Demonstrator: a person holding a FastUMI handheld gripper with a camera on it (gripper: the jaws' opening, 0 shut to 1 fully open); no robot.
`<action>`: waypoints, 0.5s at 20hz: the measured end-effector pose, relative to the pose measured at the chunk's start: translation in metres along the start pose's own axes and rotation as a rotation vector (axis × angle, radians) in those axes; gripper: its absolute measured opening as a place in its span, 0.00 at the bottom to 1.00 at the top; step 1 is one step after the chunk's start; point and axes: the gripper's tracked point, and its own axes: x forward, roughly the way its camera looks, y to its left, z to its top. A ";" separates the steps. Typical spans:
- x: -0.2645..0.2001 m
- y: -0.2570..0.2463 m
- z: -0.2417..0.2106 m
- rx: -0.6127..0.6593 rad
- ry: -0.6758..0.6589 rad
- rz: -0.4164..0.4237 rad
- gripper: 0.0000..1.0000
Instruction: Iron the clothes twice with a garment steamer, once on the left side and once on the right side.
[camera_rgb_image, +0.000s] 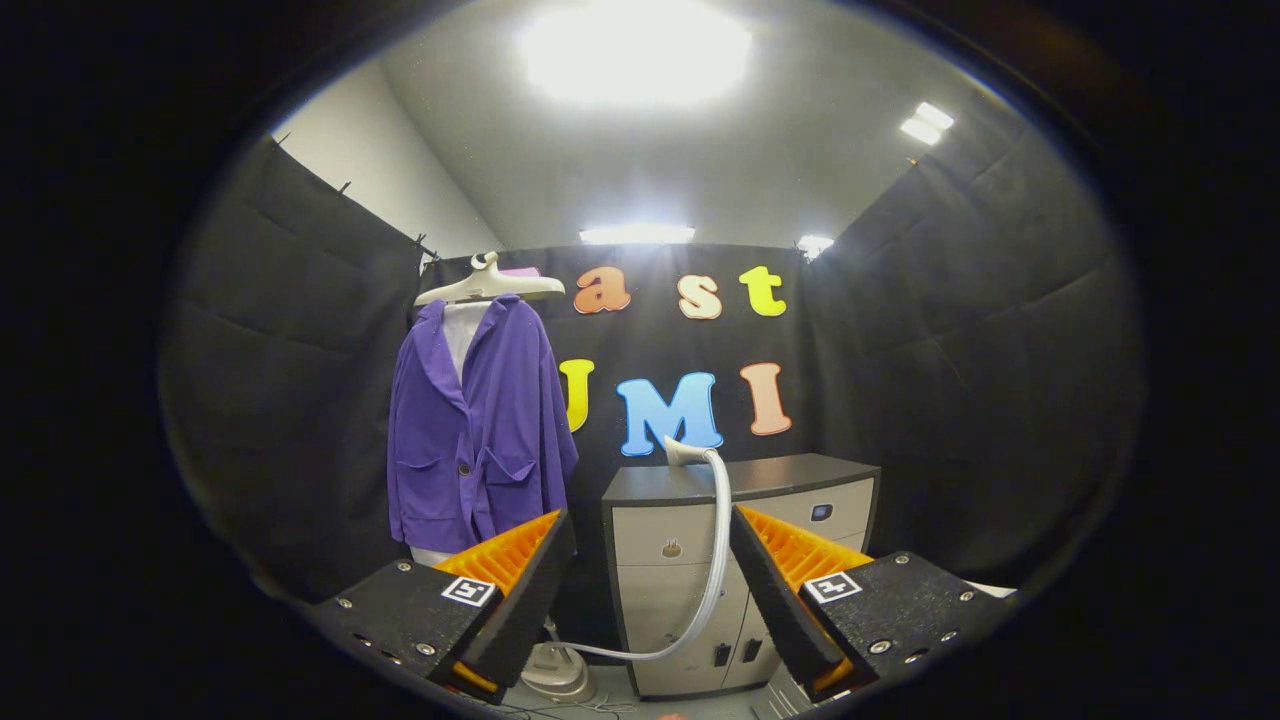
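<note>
No word, brand or number can be read on any thing here. Each side of the gripper carries a small square white tag with a black pattern; it is a coded marker, not letters. The grey cabinet with the dark top has a small round emblem on its upper drawer and a small dark panel, both too small to read. The fingers stand wide apart and hold nothing.

Claw camera looks level, perhaps slightly upward, at the back wall; jacket and cabinet stand well ahead.
</note>
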 end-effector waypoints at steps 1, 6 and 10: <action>0.000 0.001 0.001 0.008 0.000 0.003 0.95; -0.001 -0.001 0.001 0.013 -0.001 -0.003 0.95; 0.000 0.002 0.004 0.008 0.001 -0.002 0.95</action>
